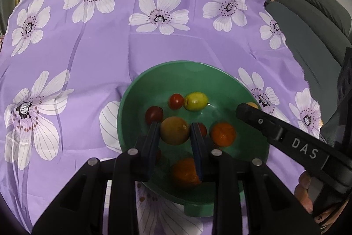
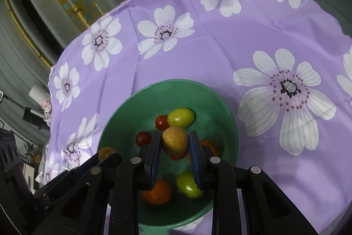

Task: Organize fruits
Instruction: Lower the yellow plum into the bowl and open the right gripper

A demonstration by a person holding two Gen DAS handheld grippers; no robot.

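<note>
Now both over green bowl point(image 1: 132, 100), low centre of both views, on purple floral cloth point(image 1: 88, 54) covering bench.
Left gripper point(image 1: 175, 131) clamped on round yellow-brown fruit point(image 1: 175, 130); right gripper point(image 2: 175, 142) clamped on speckled yellow-brown fruit point(image 2: 175, 140).
Likely step: dropping both into bowl.
Lower close over bare green patch, clear of cherry tomatoes point(image 1: 176, 101), yellow-green plum tomato point(image 1: 195, 100), orange fruit point(image 1: 223, 133).
Release gently, one then other, avoiding bounce over rim and gripper collision.

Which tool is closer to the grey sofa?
Right. The right tool hangs at the bowl's rim on the sofa side, gripping a small fruit. The left tool is over the bowl's middle, farther from the sofa, gripping a round yellowish fruit.
</note>
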